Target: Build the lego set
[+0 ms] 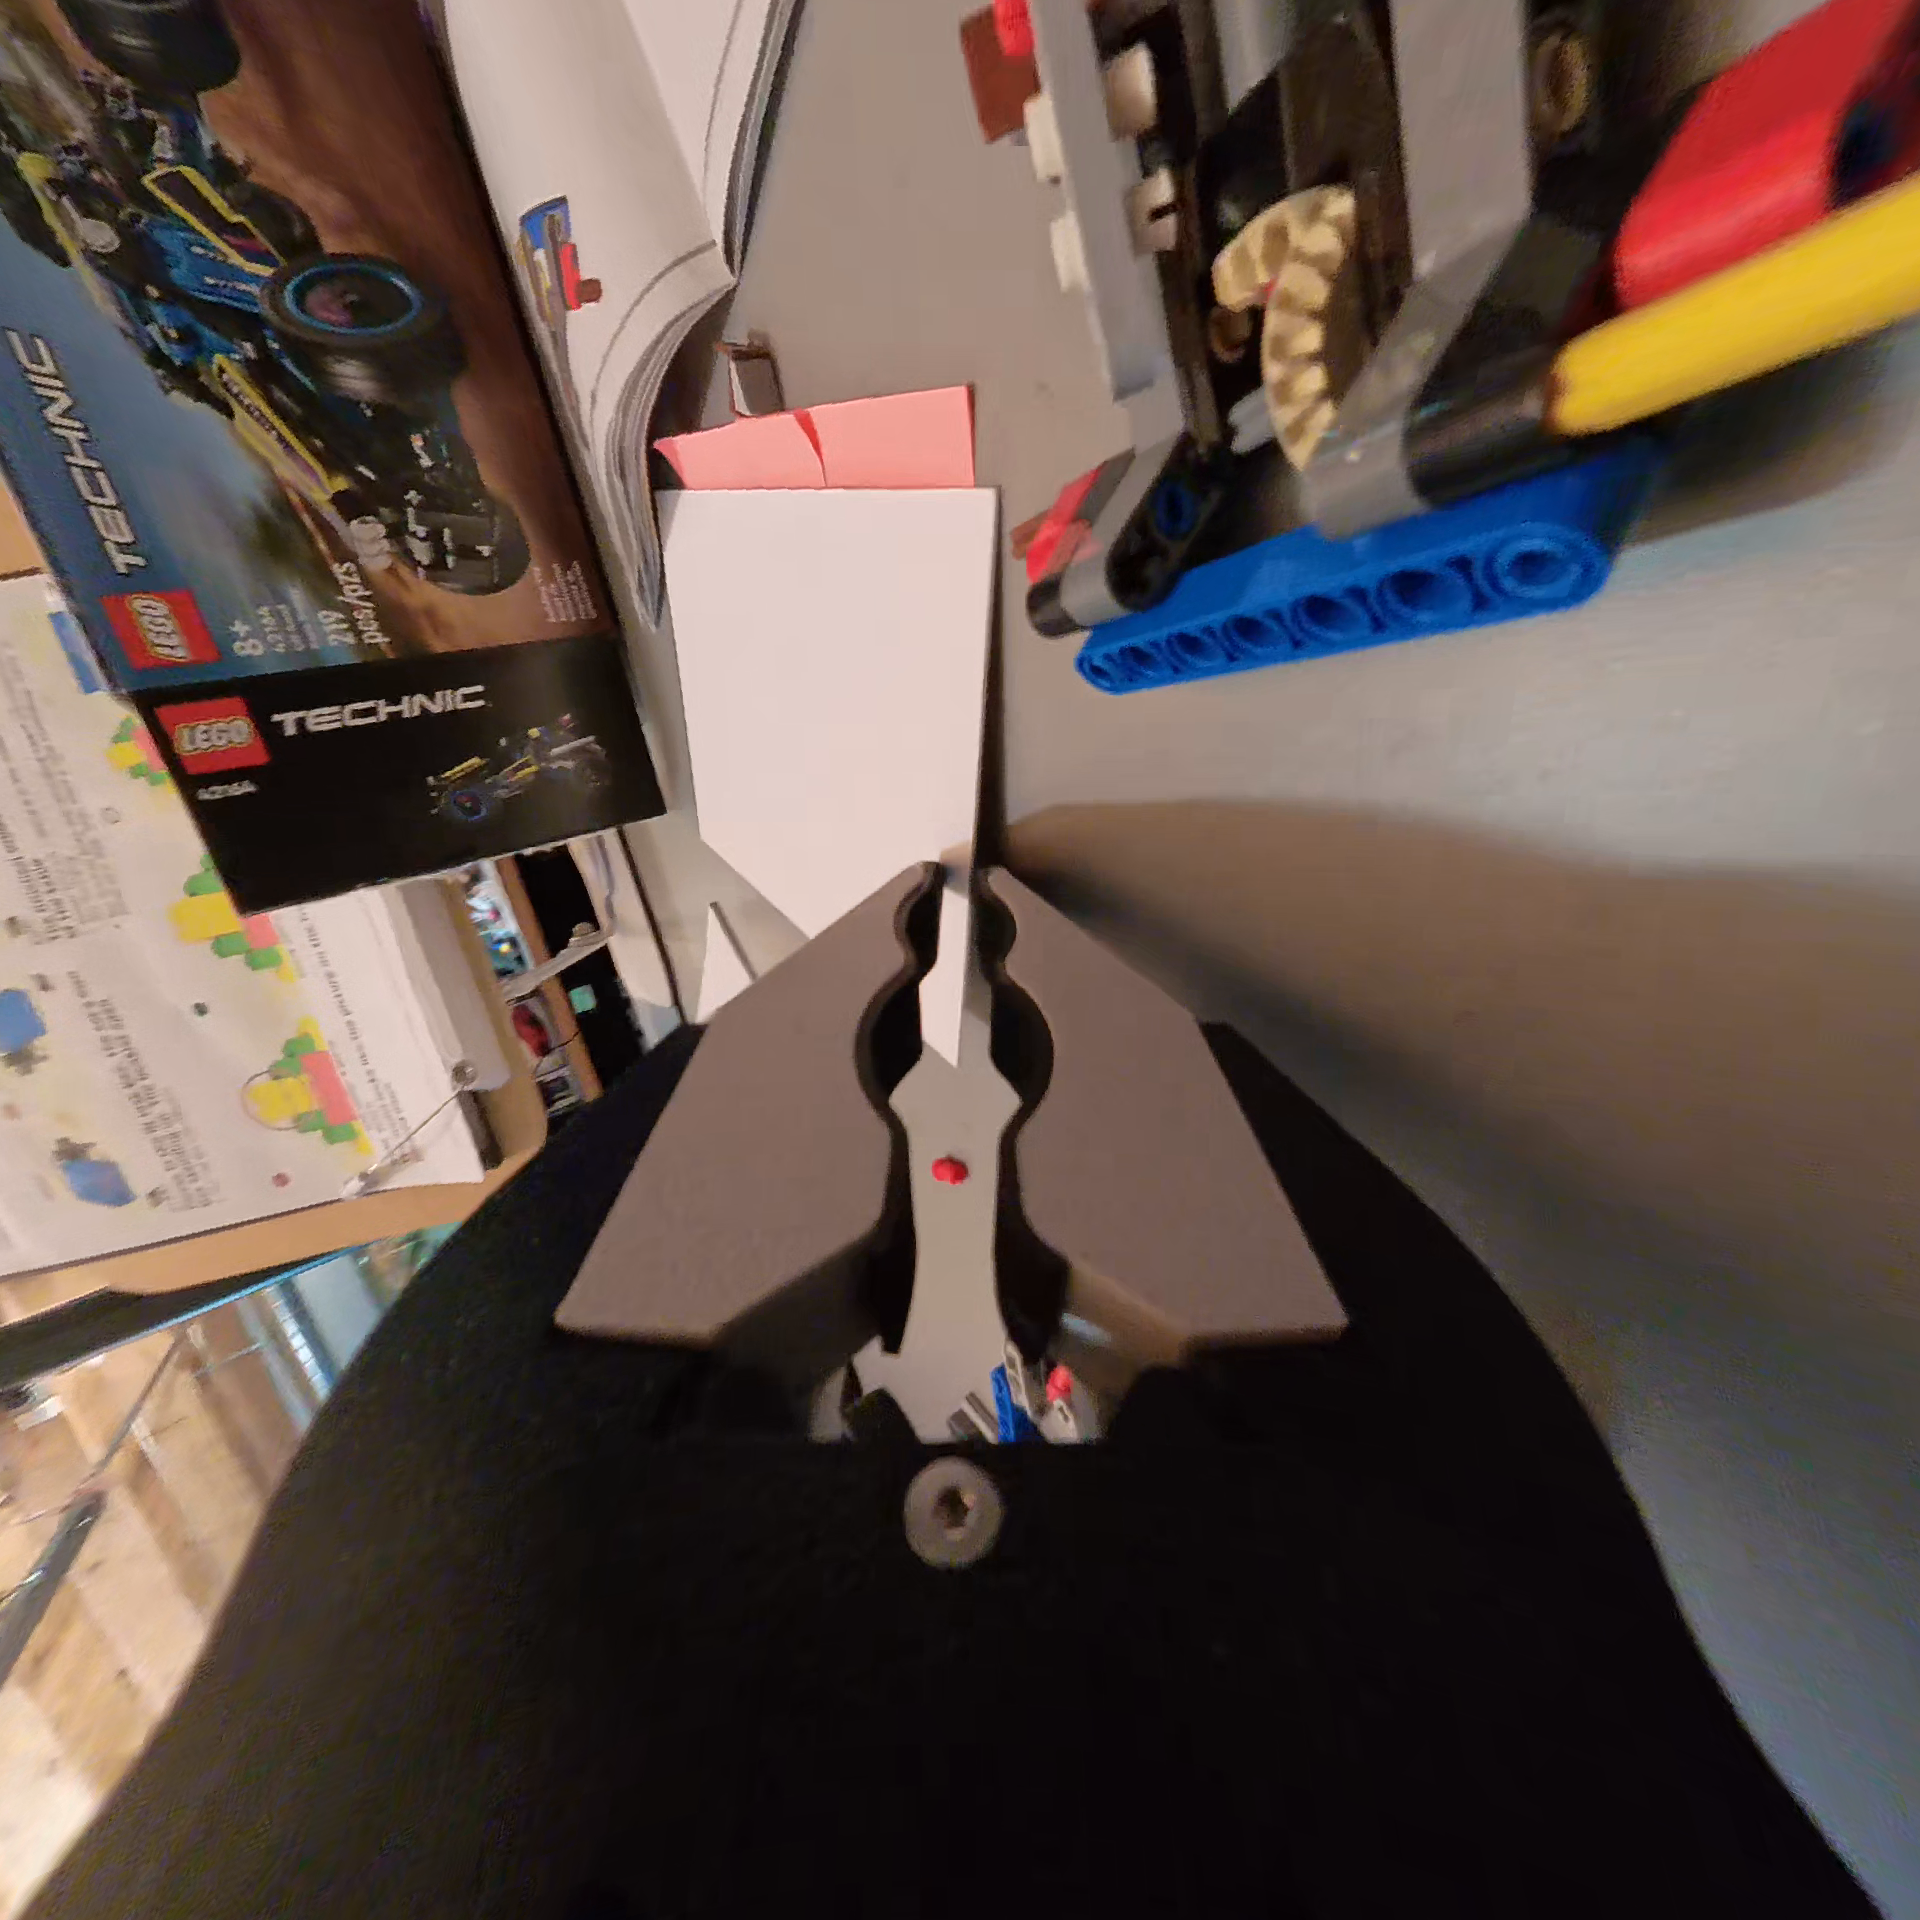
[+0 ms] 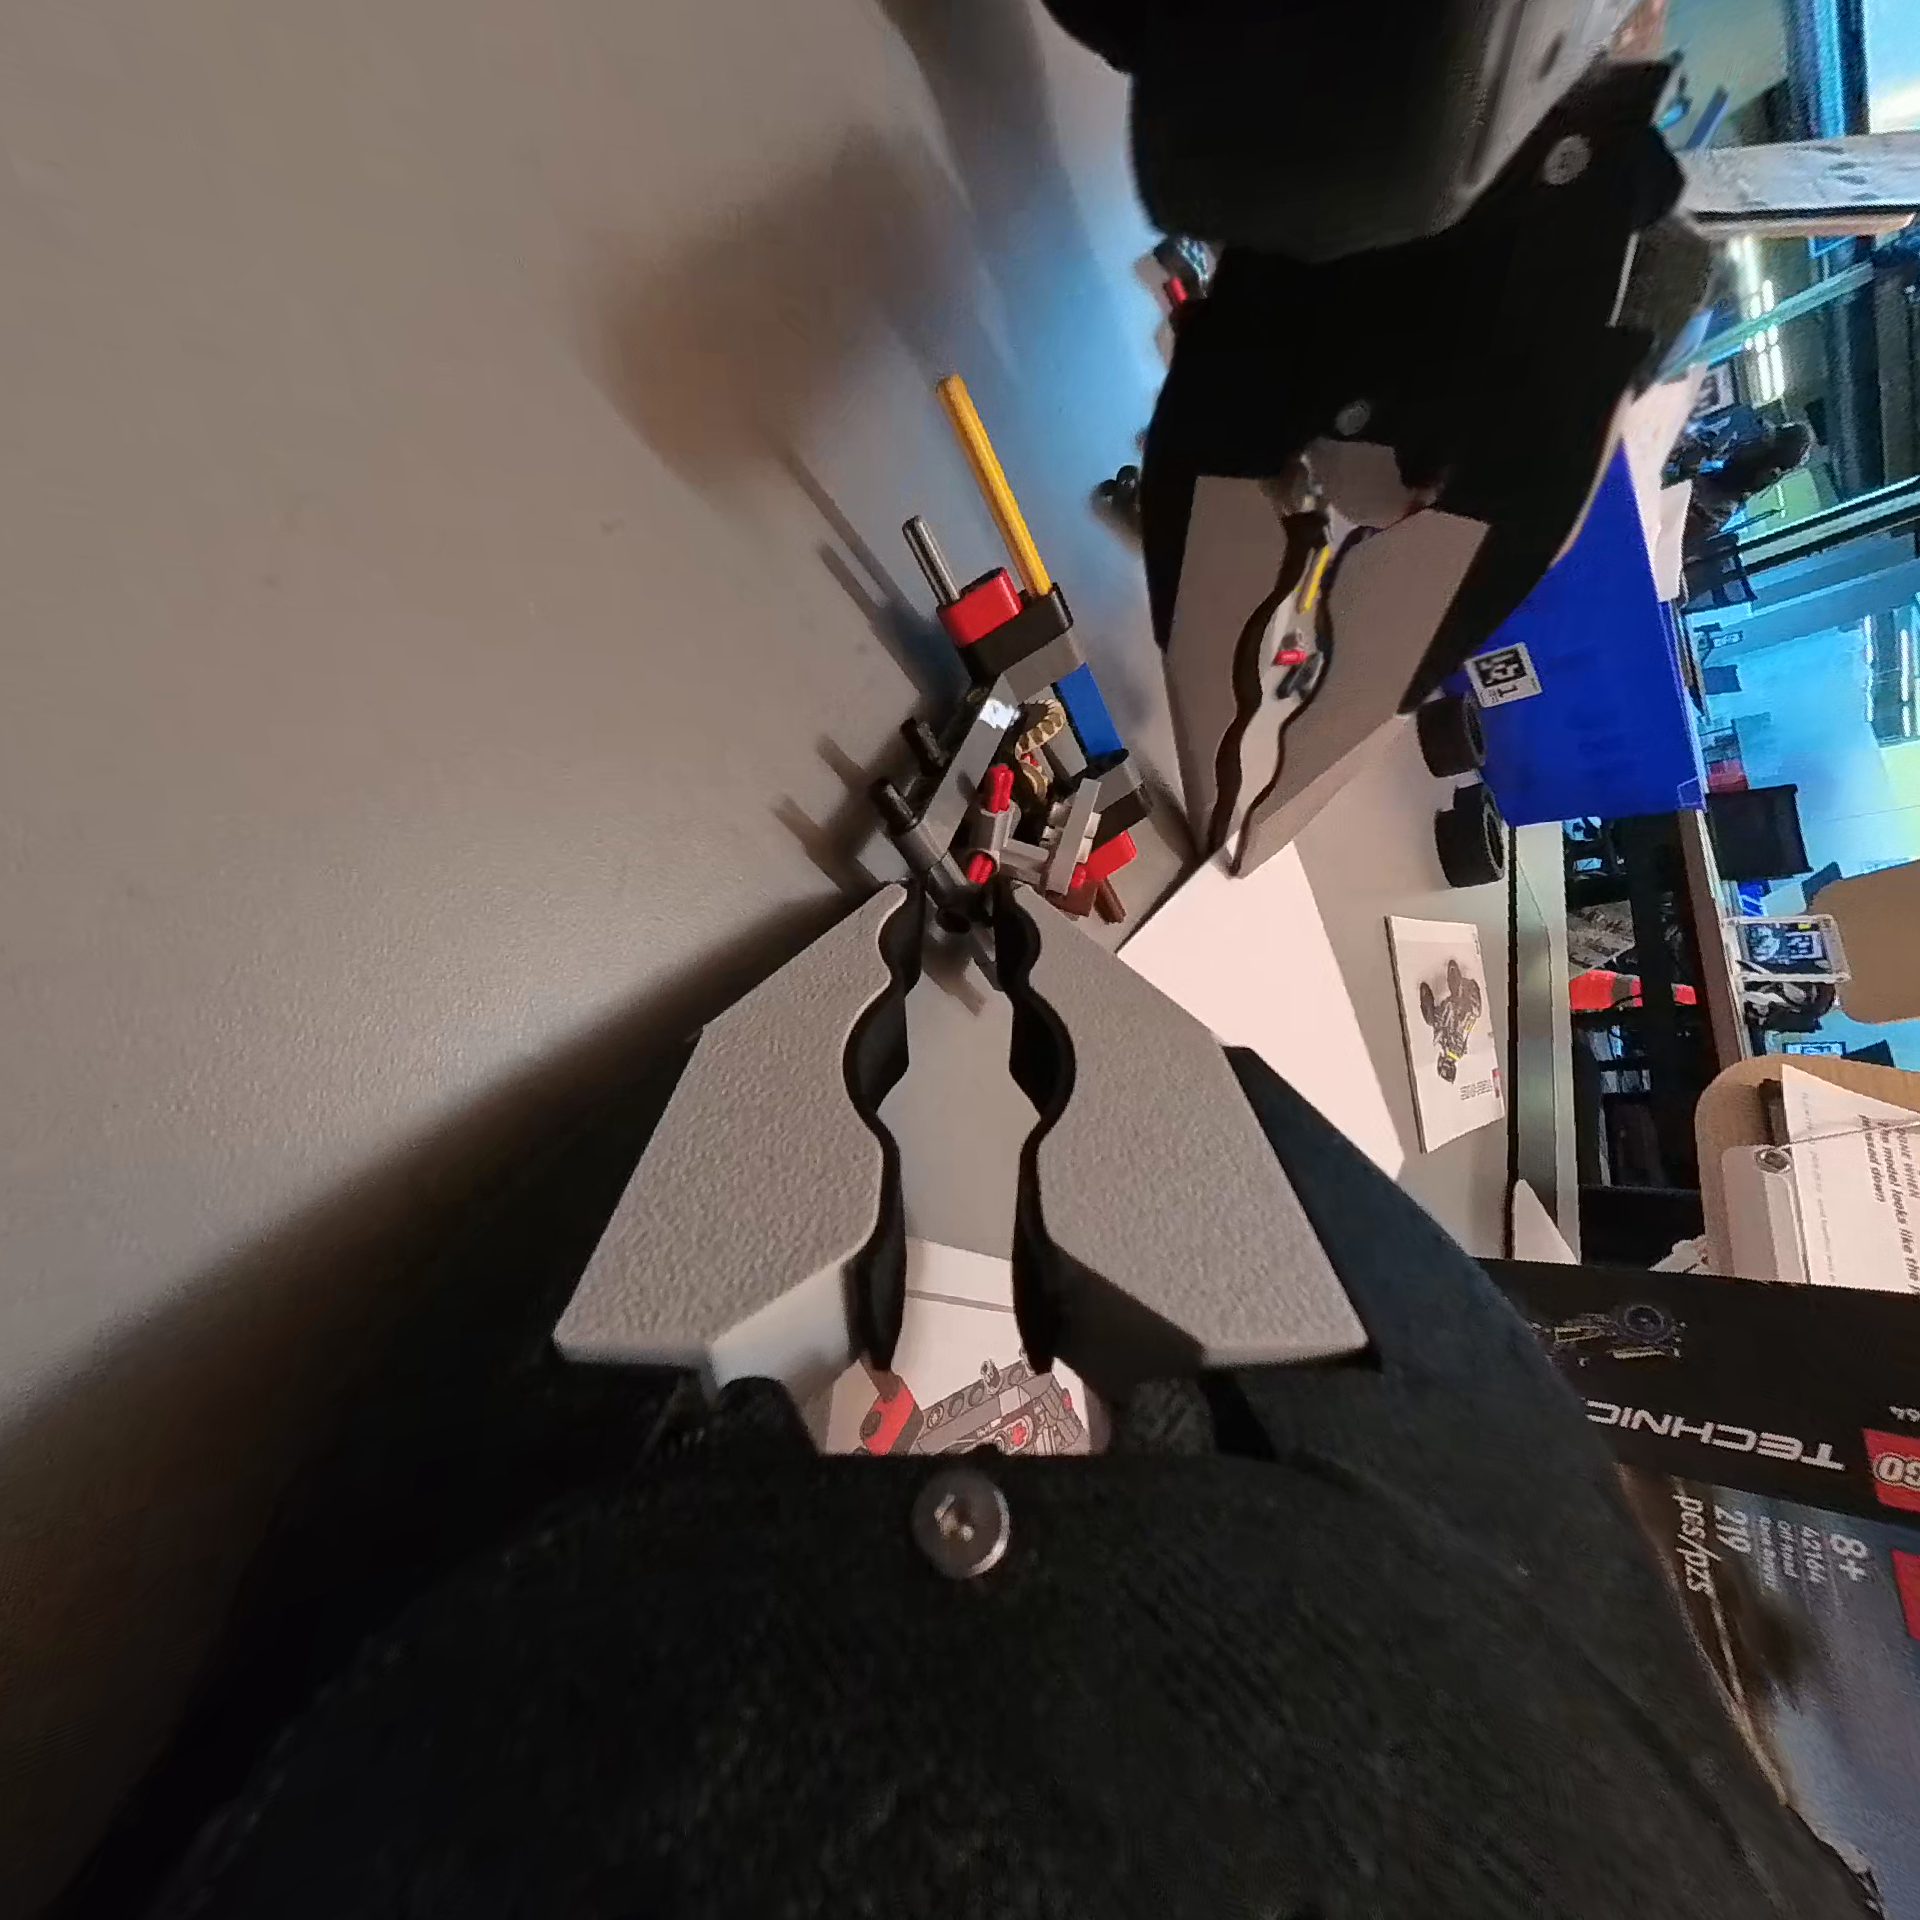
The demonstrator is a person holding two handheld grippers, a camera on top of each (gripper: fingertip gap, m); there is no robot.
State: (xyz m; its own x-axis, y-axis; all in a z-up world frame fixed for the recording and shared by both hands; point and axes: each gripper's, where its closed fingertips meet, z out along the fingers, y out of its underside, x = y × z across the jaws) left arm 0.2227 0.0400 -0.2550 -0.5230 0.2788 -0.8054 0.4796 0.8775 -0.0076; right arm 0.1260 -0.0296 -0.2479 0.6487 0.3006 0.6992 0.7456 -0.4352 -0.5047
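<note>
A partly built Lego assembly (image 2: 1018,748) lies on the grey table (image 2: 364,623). It has a blue beam (image 2: 1086,707), a tan gear (image 2: 1039,738), red blocks and a long yellow axle (image 2: 987,478). My right gripper (image 2: 954,896) is shut on the assembly's near dark grey end. In the left wrist view the assembly (image 1: 1351,364) is at the upper right, blurred, to the right of my left gripper (image 1: 961,878). The left gripper is shut and empty, its tips over the corner of a white card (image 1: 831,675). It also shows in the right wrist view (image 2: 1231,862). A tiny red piece (image 1: 945,1169) shows through its gap.
The Lego box (image 1: 312,468) and an open instruction booklet (image 1: 623,208) lie left of the card, with pink paper (image 1: 831,442) behind it. A printed sheet (image 1: 156,1039) lies nearer. Two black wheels (image 2: 1465,790), a blue box (image 2: 1590,707) and a leaflet (image 2: 1449,1029) sit at the right. My hands' fingertips stand some 12 cm from each other. The tan gear (image 2: 1039,738) lies some 4 cm from my right tips, 10 cm from my left tips.
</note>
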